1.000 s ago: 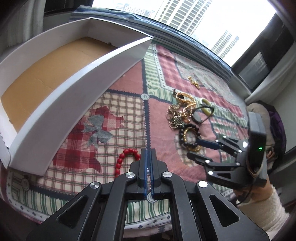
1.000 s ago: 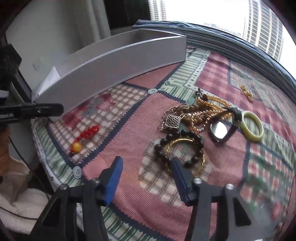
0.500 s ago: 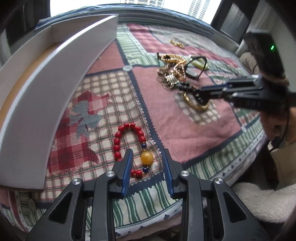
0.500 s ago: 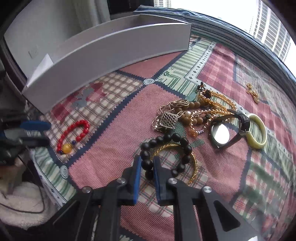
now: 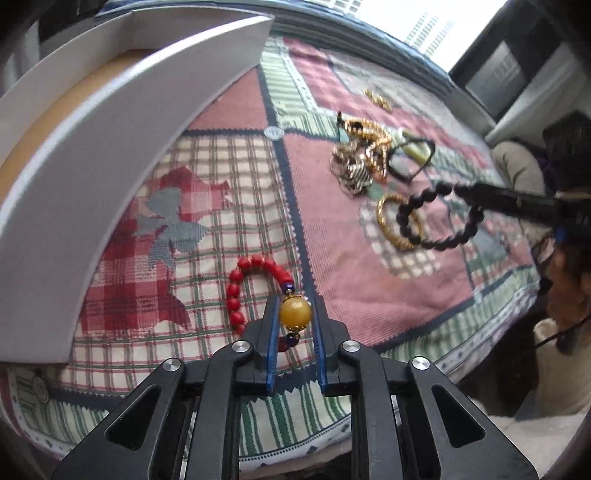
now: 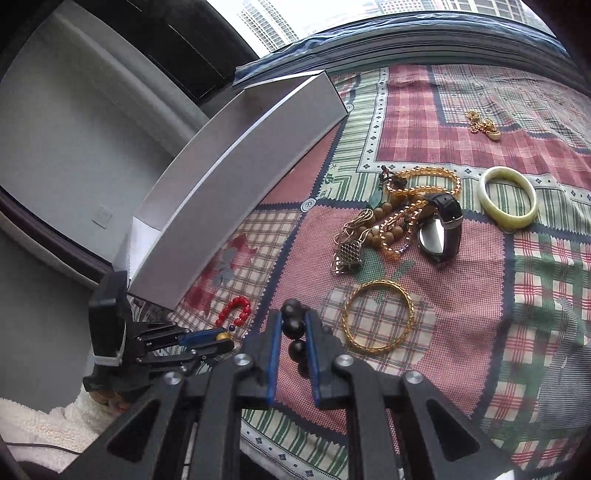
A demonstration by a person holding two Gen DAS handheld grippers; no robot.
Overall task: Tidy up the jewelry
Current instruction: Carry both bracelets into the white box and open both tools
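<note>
Woven cloth quilt point(image 6: 461, 332), matt cardboard box point(image 6: 236, 177), glossy amber bead point(image 5: 294, 313), seemingly metal gold bangle point(image 6: 377, 320).

We take this for a high-rise apartment room. A patchwork quilt point(image 6: 480, 302) lies beside a window point(image 6: 332, 14) with tower blocks outside. A wall switch point(image 6: 102, 216) sits on the pale wall.
</note>
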